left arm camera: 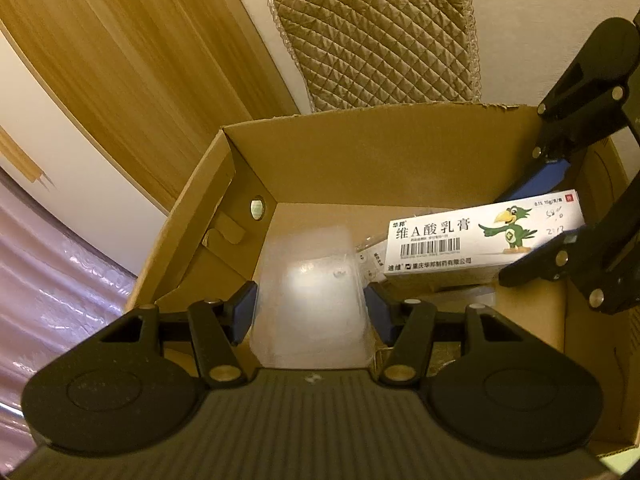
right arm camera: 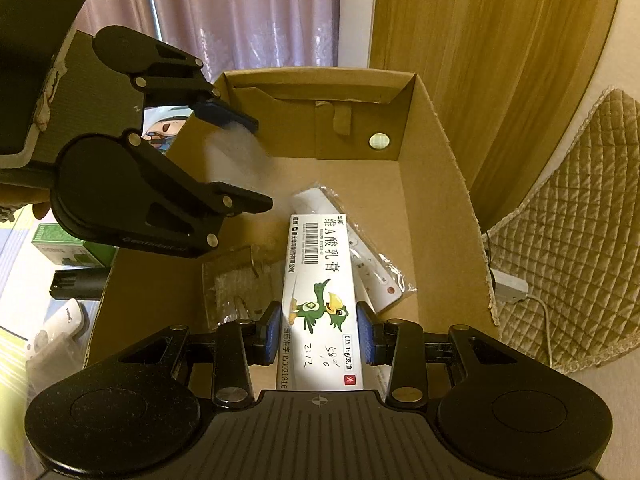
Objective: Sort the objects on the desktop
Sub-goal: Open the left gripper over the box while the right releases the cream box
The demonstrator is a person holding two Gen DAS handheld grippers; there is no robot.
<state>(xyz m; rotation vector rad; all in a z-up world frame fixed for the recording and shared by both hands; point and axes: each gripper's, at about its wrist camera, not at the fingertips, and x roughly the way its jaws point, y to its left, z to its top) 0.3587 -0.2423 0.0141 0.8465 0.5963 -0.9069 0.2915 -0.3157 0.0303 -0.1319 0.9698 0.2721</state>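
Note:
My left gripper (left arm camera: 310, 312) is shut on a clear plastic case (left arm camera: 310, 296) and holds it over the open cardboard box (left arm camera: 360, 152). It also shows in the right wrist view (right arm camera: 256, 160), with the case (right arm camera: 240, 152) between its fingers. My right gripper (right arm camera: 318, 332) holds a white ointment carton with a green bird (right arm camera: 320, 304) inside the box (right arm camera: 436, 168). Its blue pads sit against both carton sides. In the left wrist view the carton (left arm camera: 480, 236) is at the right, with the right gripper (left arm camera: 560, 208) around its end.
Under the carton lies a white remote in a clear bag (right arm camera: 360, 252), and a bubble-wrap piece (right arm camera: 240, 284). Left of the box are a green box (right arm camera: 68, 248), a black cylinder (right arm camera: 76, 284) and white devices (right arm camera: 60, 328). A quilted cushion (right arm camera: 580, 232) stands right.

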